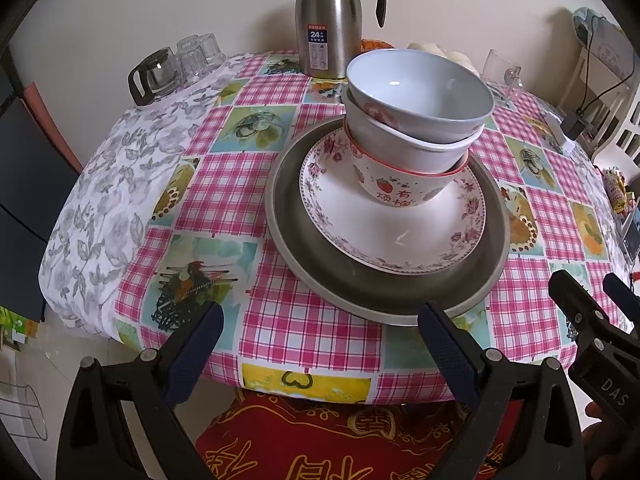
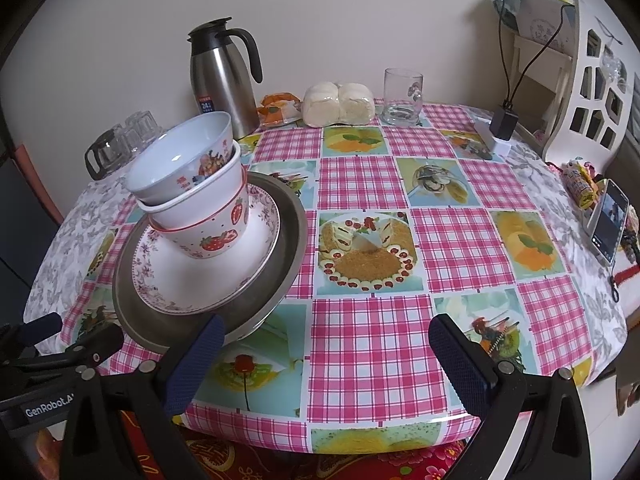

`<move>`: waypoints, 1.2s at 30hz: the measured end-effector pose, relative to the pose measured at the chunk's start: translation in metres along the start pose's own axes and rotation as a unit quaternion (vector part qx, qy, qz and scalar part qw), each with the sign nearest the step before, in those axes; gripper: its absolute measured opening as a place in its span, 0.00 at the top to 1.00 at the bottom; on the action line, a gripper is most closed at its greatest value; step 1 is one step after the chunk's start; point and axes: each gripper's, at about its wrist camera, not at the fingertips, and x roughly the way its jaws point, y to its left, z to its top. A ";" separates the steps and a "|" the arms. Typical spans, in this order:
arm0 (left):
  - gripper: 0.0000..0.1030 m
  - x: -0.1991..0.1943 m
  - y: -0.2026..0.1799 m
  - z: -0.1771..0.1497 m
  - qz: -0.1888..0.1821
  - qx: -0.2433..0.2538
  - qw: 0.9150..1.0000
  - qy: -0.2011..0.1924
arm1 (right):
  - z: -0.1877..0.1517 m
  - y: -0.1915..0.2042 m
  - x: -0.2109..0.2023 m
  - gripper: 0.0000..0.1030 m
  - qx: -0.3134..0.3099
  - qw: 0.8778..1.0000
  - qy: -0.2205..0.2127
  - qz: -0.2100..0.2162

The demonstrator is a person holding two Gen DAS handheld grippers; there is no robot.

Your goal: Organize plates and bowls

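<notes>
Three nested bowls (image 1: 416, 120) (top one tilted) sit on a floral plate (image 1: 394, 232) inside a metal tray (image 1: 384, 292), left of table centre; both the left gripper (image 1: 320, 344) and right gripper (image 2: 326, 356) hover spread, empty, near the table's near edge.

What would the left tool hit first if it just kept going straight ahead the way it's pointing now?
Probably the near rim of the metal tray. The left tool is open, and the tray's edge sits right ahead, towards its right finger. Depth is hard to judge, so height could change that.

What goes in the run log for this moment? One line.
stack: three bowls on floral plate in metal tray | left gripper: open | right gripper: open
</notes>
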 end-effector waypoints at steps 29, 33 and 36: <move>0.05 0.012 0.005 0.007 -0.019 -0.016 1.000 0.015 | 0.001 0.000 0.012 0.00 -0.010 1.000 0.012 -0.007; 0.05 0.012 0.005 0.008 -0.018 -0.017 1.000 0.015 | 0.001 0.000 0.012 0.00 -0.010 1.000 0.013 -0.007; 0.05 0.012 0.005 0.008 -0.018 -0.016 1.000 0.014 | 0.001 0.000 0.013 0.00 -0.011 1.000 0.014 -0.007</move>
